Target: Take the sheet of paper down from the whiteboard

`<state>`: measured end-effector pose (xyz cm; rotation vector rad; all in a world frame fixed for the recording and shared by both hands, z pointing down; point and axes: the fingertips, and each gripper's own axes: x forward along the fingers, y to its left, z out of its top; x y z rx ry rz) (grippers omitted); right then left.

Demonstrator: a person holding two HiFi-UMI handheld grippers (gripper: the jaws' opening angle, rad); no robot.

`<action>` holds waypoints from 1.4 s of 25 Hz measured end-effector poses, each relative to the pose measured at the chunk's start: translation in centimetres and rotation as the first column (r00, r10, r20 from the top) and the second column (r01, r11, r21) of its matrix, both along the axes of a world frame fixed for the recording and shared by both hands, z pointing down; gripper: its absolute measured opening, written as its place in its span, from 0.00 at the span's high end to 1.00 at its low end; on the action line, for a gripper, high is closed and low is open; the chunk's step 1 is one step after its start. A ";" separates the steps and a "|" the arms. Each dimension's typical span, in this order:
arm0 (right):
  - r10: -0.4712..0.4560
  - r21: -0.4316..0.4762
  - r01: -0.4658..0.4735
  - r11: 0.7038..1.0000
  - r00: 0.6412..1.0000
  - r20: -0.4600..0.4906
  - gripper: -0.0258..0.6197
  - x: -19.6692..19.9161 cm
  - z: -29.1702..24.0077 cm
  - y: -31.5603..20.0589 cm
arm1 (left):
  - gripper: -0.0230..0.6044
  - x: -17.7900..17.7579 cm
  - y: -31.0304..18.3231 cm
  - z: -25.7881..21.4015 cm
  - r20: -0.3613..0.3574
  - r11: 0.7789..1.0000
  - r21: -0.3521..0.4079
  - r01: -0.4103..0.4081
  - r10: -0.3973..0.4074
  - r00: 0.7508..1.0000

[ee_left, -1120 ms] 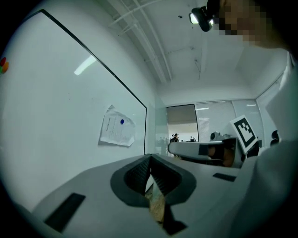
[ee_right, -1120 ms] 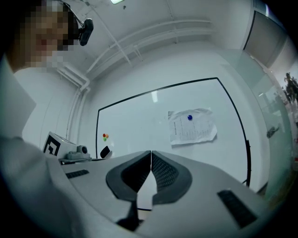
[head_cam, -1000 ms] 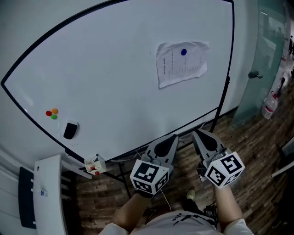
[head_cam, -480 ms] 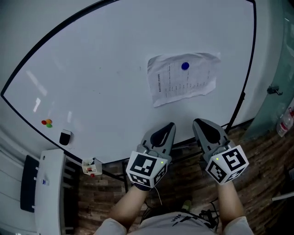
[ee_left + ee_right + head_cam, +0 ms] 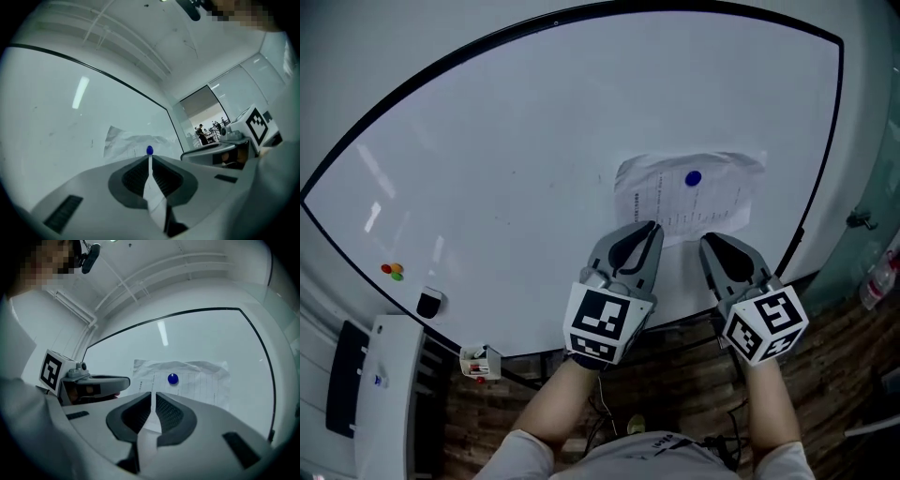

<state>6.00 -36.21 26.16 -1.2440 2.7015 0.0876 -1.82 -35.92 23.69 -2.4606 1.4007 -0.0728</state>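
A crumpled printed sheet of paper [image 5: 712, 197] hangs on the whiteboard [image 5: 516, 141], pinned by one blue magnet [image 5: 693, 177]. My left gripper [image 5: 652, 226] points at the sheet's lower left edge, close in front of the board. My right gripper [image 5: 706, 239] is just below the sheet's bottom edge. Both have their jaws nearly together, just starting to part, with nothing between them. In the left gripper view the magnet [image 5: 149, 150] sits right above the jaw tips [image 5: 149, 158]. In the right gripper view the sheet [image 5: 201, 378] and magnet [image 5: 173, 378] lie straight ahead of the tips [image 5: 153, 393].
Small coloured magnets [image 5: 392, 271] and a black eraser [image 5: 428, 303] are at the board's lower left. A small box of markers [image 5: 475, 360] sits below the frame. A white cabinet [image 5: 384, 403] stands at left, and a glass door [image 5: 872, 206] at right.
Both grippers have risen and moved in towards the board; their tips went from below the board's bottom edge to the sheet's lower edge. The jaws stay nearly together.
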 end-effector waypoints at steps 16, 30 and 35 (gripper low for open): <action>0.055 0.071 -0.053 0.996 0.998 -0.027 0.82 -1.5 -2.5 -5.7 | 0.77 -4.7 -3.1 -7.7 0.007 0.961 0.233 0.153 -0.158 0.987; 0.170 0.116 -0.164 0.980 0.984 -0.047 0.75 -0.7 -3.7 -8.4 | 0.77 -3.3 -4.8 -7.0 0.051 0.978 0.179 0.108 -0.118 0.992; 0.202 0.131 -0.190 0.973 0.976 -0.081 0.72 -1.3 -3.6 -9.4 | 0.82 -3.4 -5.0 -7.0 0.053 0.978 0.171 0.120 -0.131 0.990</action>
